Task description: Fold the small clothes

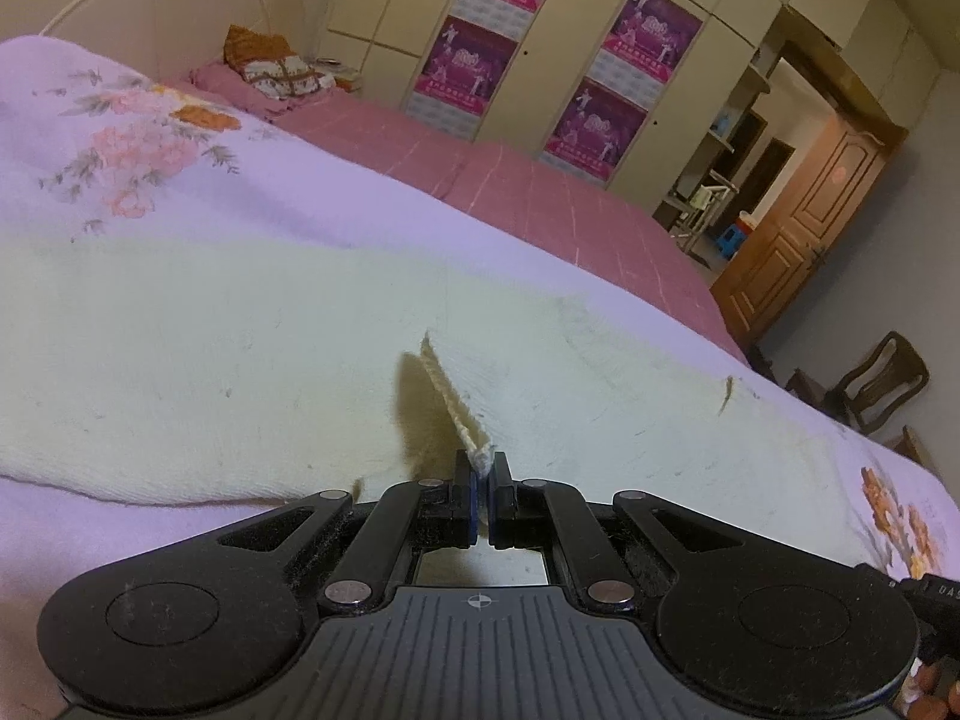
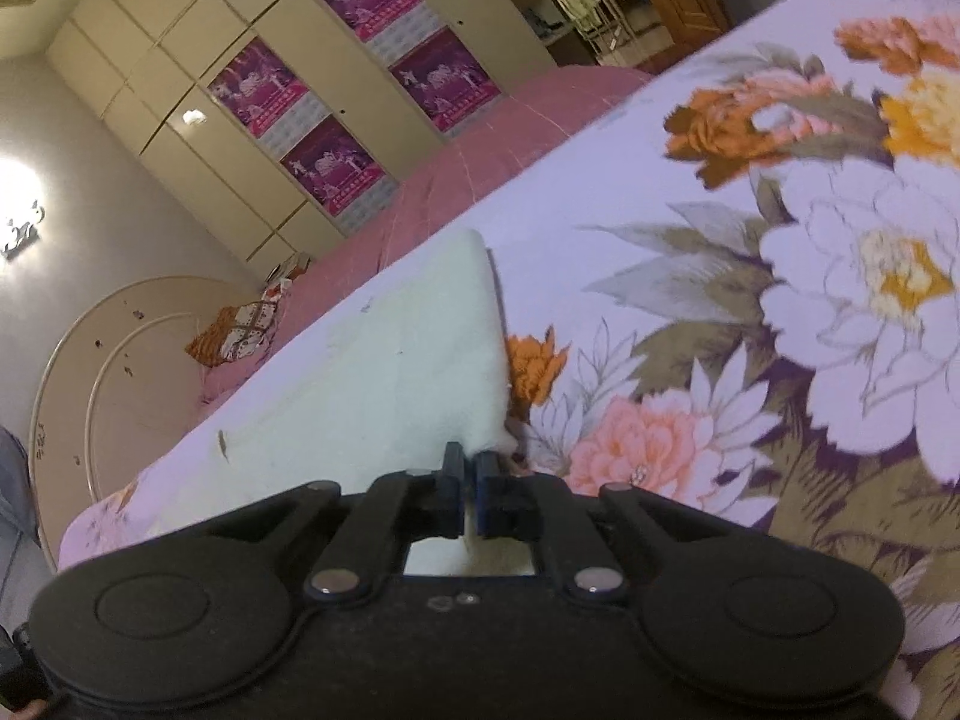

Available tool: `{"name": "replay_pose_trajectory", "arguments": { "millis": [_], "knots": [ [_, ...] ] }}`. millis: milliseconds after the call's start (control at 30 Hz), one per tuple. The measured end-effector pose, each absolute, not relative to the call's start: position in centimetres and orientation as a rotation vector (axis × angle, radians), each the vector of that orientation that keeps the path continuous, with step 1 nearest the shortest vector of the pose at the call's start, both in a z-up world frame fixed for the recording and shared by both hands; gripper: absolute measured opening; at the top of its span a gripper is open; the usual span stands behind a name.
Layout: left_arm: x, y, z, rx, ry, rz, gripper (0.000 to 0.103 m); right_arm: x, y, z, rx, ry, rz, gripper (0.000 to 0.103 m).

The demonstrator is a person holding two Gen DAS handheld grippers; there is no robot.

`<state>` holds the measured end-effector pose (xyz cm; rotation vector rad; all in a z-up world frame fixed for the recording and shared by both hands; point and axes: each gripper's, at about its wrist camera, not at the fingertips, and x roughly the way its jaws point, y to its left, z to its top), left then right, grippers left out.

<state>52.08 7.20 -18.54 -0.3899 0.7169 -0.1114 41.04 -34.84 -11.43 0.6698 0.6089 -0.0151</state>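
Note:
A cream knitted garment (image 1: 240,360) lies spread on a floral bed sheet (image 1: 180,180). My left gripper (image 1: 483,468) is shut on the garment's near edge, which stands up as a pinched ridge between the jaws. In the right wrist view the same cream garment (image 2: 390,360) lies on the floral sheet (image 2: 780,300). My right gripper (image 2: 470,462) is shut on the garment's near corner at its right edge.
A pink quilt (image 1: 510,180) covers the far side of the bed, with pillows (image 1: 282,75) at the headboard. Cream wardrobes with purple posters (image 1: 600,72) line the back wall. A wooden door (image 1: 816,222) and wooden chairs (image 1: 876,384) stand to the right.

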Motion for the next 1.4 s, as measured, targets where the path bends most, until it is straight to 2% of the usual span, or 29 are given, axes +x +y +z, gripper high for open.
{"name": "replay_pose_trajectory", "arguments": {
  "millis": [167,267,333,367,400,433,467,700,867,900,933,967,1033,1067,1100,1133,1300,1400],
  "knots": [
    [52.2,7.3,-19.4,-0.357,0.736,-0.091,0.003,41.5,-34.9,-12.2,0.66,0.643,-0.023,0.004],
    [51.6,7.5,-19.0,-0.3,0.708,-0.044,0.012,41.4,-34.9,-11.8,0.62,0.665,-0.02,0.004],
    [50.6,7.9,-18.1,-0.264,0.668,0.009,0.015,40.6,-35.1,-11.0,0.587,0.669,-0.021,0.017],
    [50.2,7.7,-17.6,-0.221,0.638,0.042,0.036,39.8,-35.1,-10.3,0.565,0.642,-0.018,0.022],
    [49.8,7.2,-17.0,-0.176,0.603,0.058,0.051,39.0,-35.0,-9.4,0.527,0.594,-0.003,0.022],
    [49.7,6.3,-16.6,-0.141,0.57,0.054,0.077,38.7,-34.7,-8.6,0.49,0.564,0.009,0.022],
    [49.7,5.2,-16.3,-0.12,0.543,0.027,0.082,39.0,-34.2,-8.2,0.463,0.56,0.028,0.022],
    [51.9,-3.0,-17.6,-0.045,0.589,-0.177,0.082,44.2,-27.0,-9.6,0.216,0.633,0.169,0.022],
    [51.9,-0.1,-19.3,-0.022,0.627,-0.124,0.082,44.3,-27.4,-10.3,0.039,0.621,0.179,0.022],
    [51.9,0.9,-19.2,-0.023,0.625,-0.115,0.082,44.3,-28.8,-10.3,0.069,0.625,0.134,0.018],
    [51.9,1.4,-19.1,-0.02,0.622,-0.105,0.082,44.3,-30.9,-10.3,0.138,0.627,0.103,0.004],
    [52.1,1.6,-19.0,-0.019,0.622,-0.101,0.082,44.4,-32.2,-10.3,0.195,0.633,0.093,0.0],
    [52.2,1.3,-18.6,-0.015,0.602,-0.086,0.082,44.7,-32.3,-9.9,0.184,0.637,0.1,0.0],
    [52.4,0.8,-18.4,-0.018,0.586,-0.094,0.082,44.9,-31.4,-9.5,0.143,0.616,0.094,0.003],
    [52.6,0.2,-18.3,-0.02,0.577,-0.108,0.082,45.1,-30.7,-9.2,0.126,0.595,0.093,0.023],
    [52.9,-0.7,-18.1,-0.02,0.575,-0.123,0.082,45.5,-30.0,-9.0,0.121,0.575,0.103,0.038],
    [54.7,-5.7,-17.6,0.045,0.591,-0.216,0.082,49.4,-27.7,-9.1,0.085,0.588,0.144,0.038],
    [55.6,-5.9,-18.0,0.069,0.619,-0.214,0.082,51.4,-27.5,-9.5,0.023,0.609,0.171,0.035]
  ]
}}
